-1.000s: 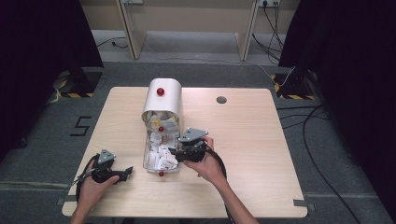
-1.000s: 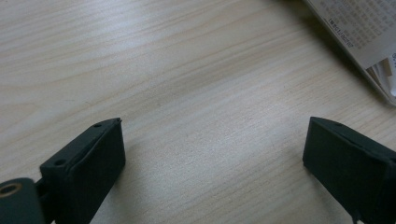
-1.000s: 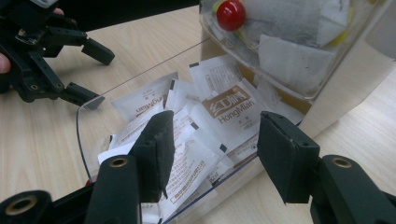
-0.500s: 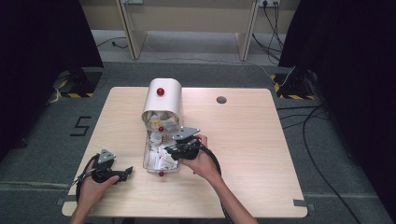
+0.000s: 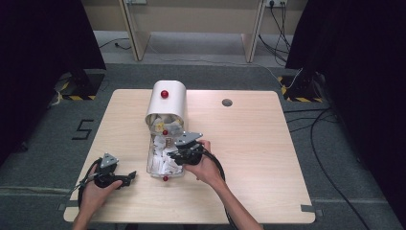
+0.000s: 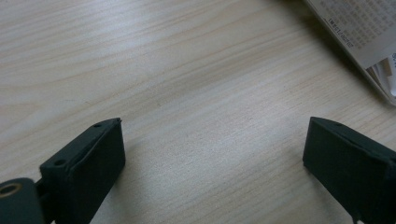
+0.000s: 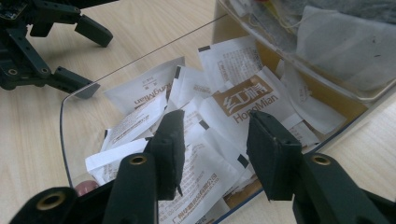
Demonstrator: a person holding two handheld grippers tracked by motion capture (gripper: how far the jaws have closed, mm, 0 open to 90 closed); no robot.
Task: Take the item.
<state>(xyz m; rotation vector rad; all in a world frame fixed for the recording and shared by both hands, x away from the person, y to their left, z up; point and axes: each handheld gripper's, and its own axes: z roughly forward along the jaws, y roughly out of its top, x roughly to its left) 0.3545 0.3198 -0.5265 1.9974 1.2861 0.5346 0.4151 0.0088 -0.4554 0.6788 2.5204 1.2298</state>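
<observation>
Two grippers, and yours on the right is the one that counts. Your left gripper rests apart on the table, jaws wide and empty. Your right gripper hangs over the clear tray, jaws just narrowed around a white sachet lying flat directly beneath them, not yet pinched.

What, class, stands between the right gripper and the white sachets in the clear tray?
Nothing visible. The right gripper hangs directly over the white sachets in the open clear tray, its jaws having just been closing, one sachet seemingly between them.
</observation>
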